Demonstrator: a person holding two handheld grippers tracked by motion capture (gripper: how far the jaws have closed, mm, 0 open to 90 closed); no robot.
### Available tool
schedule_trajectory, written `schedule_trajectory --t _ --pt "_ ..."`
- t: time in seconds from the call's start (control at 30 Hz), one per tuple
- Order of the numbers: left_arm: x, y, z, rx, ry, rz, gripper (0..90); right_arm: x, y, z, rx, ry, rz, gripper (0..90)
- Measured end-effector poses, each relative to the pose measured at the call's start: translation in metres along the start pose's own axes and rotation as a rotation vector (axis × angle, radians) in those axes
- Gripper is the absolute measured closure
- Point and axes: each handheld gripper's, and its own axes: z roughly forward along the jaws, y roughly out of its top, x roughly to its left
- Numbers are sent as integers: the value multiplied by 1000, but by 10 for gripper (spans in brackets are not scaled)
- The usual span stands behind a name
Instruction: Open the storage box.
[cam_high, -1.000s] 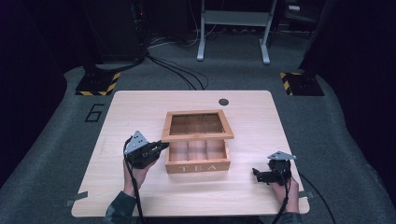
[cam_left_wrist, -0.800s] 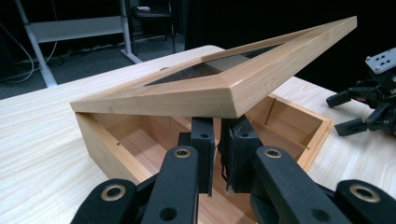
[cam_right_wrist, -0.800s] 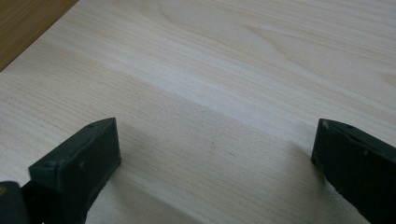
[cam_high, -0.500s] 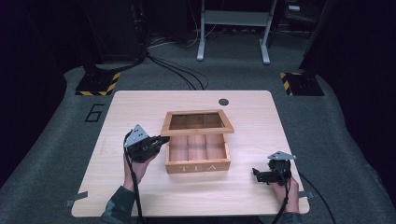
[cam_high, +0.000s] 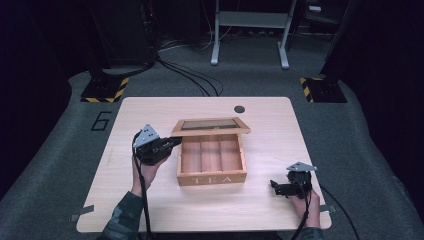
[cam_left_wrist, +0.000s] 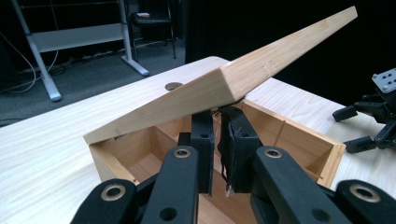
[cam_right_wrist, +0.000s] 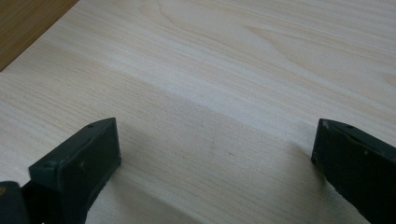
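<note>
A: The lid (cam_left_wrist: 224, 88) of the tea box (cam_high: 212, 159) was lifted higher than a second before, when it lay lower over the compartments. It was propped from beneath by the left claw (cam_left_wrist: 219, 135), whose jaws were drawn nearly together under the lid's front edge. Whether that edge was actually pinched could not be told.

B: And the box itself?

A: It was found just ahead of the left claw, at the middle of the tabletop (cam_high: 280, 130), its three compartments laid bare and apparently empty. No shift of the box was noted against the earlier frames; only the lid's angle and the left claw's height were changed.

B: The other side?

A: The right claw (cam_right_wrist: 215, 149) was kept released, jaws wide apart, with bare tabletop beneath and between them, well apart from the box. It was held where it had been before.

B: So opening was judged to be under way?

A: Likely, though not finished: the lid was tilted, not upright.
</note>
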Motion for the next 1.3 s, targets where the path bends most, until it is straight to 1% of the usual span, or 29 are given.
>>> schedule_trajectory --t 0.03,0.27,0.47,0.73,0.87,0.9,1.3 --pt "1 2 1 -1 1 5 832 0 0 0 0 0 1 7" --pt "6 12 4 -3 7 9 832 0 0 0 2 2 -3 6" --pt "11 22 7 3 2 9 832 0 0 0 1 0 1 7" --pt "13 30 12 21 0 23 832 0 0 0 0 0 1 7" --pt "15 32 13 27 -7 20 833 0 0 0 1 0 0 6" --pt "16 33 13 25 3 22 832 0 0 0 1 2 0 7" --pt "22 41 16 30 10 26 833 0 0 0 0 2 -4 7"
